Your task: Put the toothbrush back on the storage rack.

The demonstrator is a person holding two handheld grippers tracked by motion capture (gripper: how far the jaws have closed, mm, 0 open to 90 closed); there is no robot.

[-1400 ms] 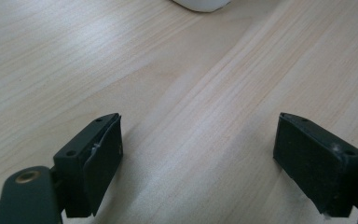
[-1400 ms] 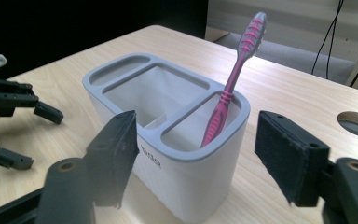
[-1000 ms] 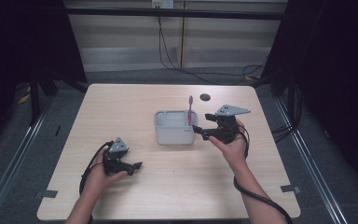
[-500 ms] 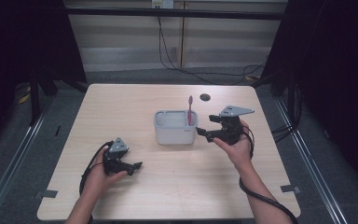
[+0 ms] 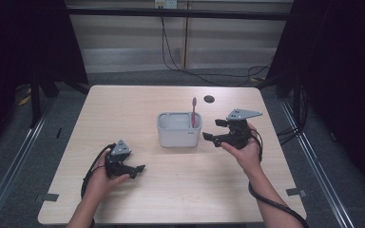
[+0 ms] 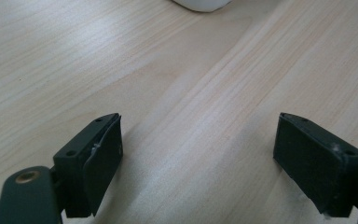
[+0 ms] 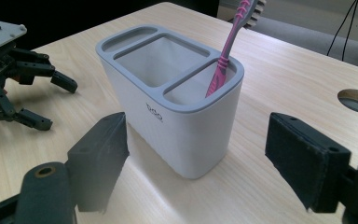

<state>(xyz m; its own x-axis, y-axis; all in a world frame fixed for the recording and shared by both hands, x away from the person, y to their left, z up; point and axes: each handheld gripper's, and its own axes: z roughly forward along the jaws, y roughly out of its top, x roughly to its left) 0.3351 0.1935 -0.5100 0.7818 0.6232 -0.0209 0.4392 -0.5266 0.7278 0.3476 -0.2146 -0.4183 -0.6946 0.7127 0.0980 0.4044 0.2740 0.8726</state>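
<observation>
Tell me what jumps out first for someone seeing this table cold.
A pink toothbrush stands tilted in the end compartment of a white holder with a grey rim, near the table's middle. The right gripper hangs open just beside that holder, holding nothing. The left gripper sits open over bare wood at the near left.

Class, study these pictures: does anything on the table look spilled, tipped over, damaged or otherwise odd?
Nothing stands out. The white holder with a grey rim stands upright on the pale wooden table, and the pink toothbrush leans in its end compartment, head up. Both grippers' jaws are open and hold nothing.
</observation>
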